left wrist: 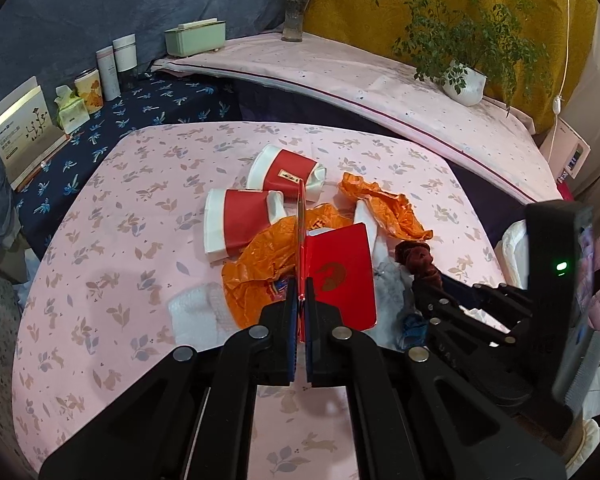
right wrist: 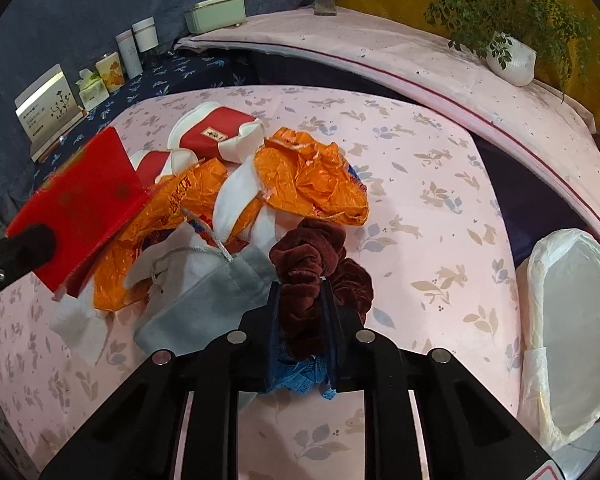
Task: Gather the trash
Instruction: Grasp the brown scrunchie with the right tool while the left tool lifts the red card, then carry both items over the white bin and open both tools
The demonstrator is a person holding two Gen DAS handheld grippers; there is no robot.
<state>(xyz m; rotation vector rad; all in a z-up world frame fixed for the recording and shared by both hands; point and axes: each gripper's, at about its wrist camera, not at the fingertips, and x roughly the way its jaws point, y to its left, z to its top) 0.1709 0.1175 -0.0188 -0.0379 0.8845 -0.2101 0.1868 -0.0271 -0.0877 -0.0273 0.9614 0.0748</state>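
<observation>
left wrist view: the left gripper (left wrist: 300, 300) had its jaws pressed together on the edge of a red envelope (left wrist: 342, 274), which stood tilted up above the pink rabbit-print tablecloth (left wrist: 112, 208). beyond it lay two flattened red-and-white paper cups (left wrist: 244, 224) side by side, with crumpled orange plastic wrappers (left wrist: 260, 268) spread beneath and to the right of the envelope, and a white tissue (left wrist: 198, 314) to the left. the right gripper (left wrist: 424, 280) appeared at the right, pinching a dark red velvet scrunchie (left wrist: 416, 260). right wrist view: the right gripper (right wrist: 302, 304) was clamped on the scrunchie (right wrist: 312, 264), held just over the tablecloth (right wrist: 420, 184) with a scrap of blue (right wrist: 300, 376) beneath it. a grey drawstring pouch (right wrist: 204, 300) lay just to its left, touching the orange wrappers (right wrist: 312, 176). the red envelope (right wrist: 80, 204) hung in the left gripper (right wrist: 20, 248) at the far left. a bin lined with a white bag (right wrist: 572, 312) stood off the table's right edge.
</observation>
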